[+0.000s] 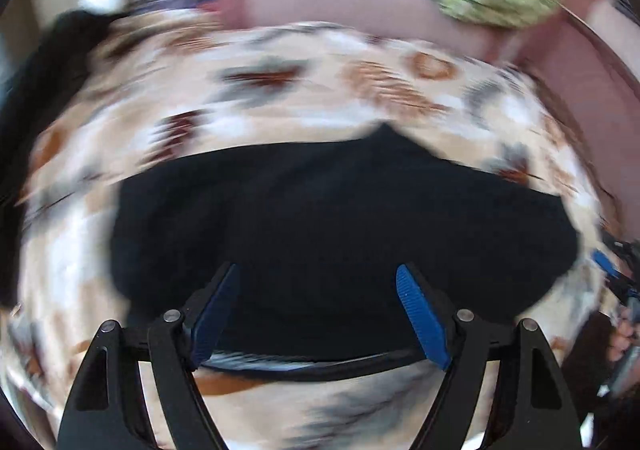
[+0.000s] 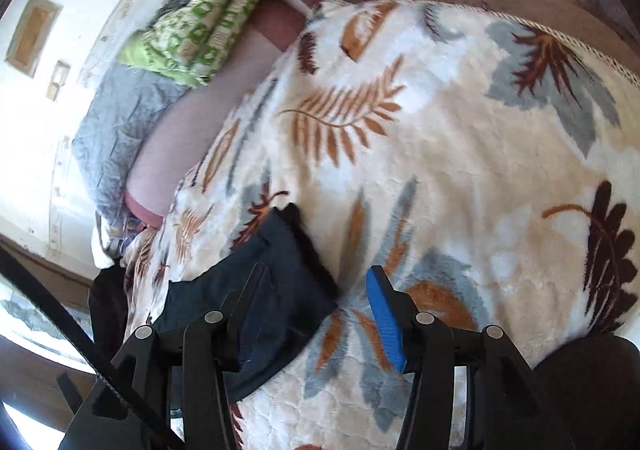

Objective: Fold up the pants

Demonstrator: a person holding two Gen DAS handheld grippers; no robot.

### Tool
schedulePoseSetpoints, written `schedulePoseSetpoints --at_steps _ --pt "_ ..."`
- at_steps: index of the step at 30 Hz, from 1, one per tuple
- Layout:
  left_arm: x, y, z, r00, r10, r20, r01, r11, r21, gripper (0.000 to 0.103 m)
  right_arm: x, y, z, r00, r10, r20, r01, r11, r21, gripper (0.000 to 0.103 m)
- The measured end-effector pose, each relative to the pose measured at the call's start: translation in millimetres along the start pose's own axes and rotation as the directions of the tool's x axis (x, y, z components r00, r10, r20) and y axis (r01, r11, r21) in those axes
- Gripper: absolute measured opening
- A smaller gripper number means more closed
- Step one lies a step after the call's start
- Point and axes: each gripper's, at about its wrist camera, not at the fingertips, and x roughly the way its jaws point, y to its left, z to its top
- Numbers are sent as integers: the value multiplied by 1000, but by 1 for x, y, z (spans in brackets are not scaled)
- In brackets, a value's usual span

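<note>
Pants [image 1: 320, 234], dark navy to black, folded into a compact bundle, lying on a plush blanket [image 1: 280, 102] with a cream ground and a leaf print in brown, rust and grey; in the left wrist view, which is heavily blurred, the bundle fills the middle of the picture directly ahead of the left gripper [image 1: 318, 282], whose blue-padded fingers [image 1: 420, 314] stand wide apart with no cloth pinched between them; the pads sit over the near edge of the bundle, and contact with the fabric cannot be told through the blur; right gripper [image 2: 316, 290], seen in its own view, likewise released, jaws apart, one blue pad [image 2: 386, 318] over bare blanket [image 2: 440, 154] to the right of the pants [image 2: 264, 290], the other finger dark against the folded cloth, nothing gripped; pants in this view lie at the lower left of the blanket, near its edge, a seam or pocket line showing on the top layer; right gripper also visible at the far right edge of the left wrist view; beyond the blanket, a pink-mauve sheet [image 2: 168, 154], a grey pillow [image 2: 116, 122] and a green and white patterned cushion [image 2: 208, 10] against a pale wall [image 2: 48, 154]
</note>
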Motion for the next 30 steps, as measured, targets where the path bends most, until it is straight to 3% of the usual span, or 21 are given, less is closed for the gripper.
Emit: schedulePoseSetpoints --at_steps 3,6,12,17,21,25,30 --pt "14 -59 20 994 -107 -16 108 989 104 80 5 17 -11 999 36 -25 -38 998 -49 55" --pt "28 -120 36 986 -157 -64 168 959 228 80 13 25 -24 996 61 -59 -66 995 -78 56" --pt "55 -222 58 977 -150 -150 204 862 465 80 29 27 -43 992 58 -112 -76 984 -159 55" --pt "88 -283 68 955 -195 -225 288 795 534 80 40 24 -46 989 72 -131 -93 983 -160 55" --pt "117 -308 76 931 -224 -288 346 793 501 80 46 22 -49 988 82 -129 -103 982 -160 56" --pt "142 -314 86 926 -199 -320 338 812 475 80 50 23 -50 990 83 -117 -102 981 -166 56" --pt "174 -320 92 903 -186 -387 357 825 437 80 59 22 -49 992 95 -89 -106 985 -134 56"
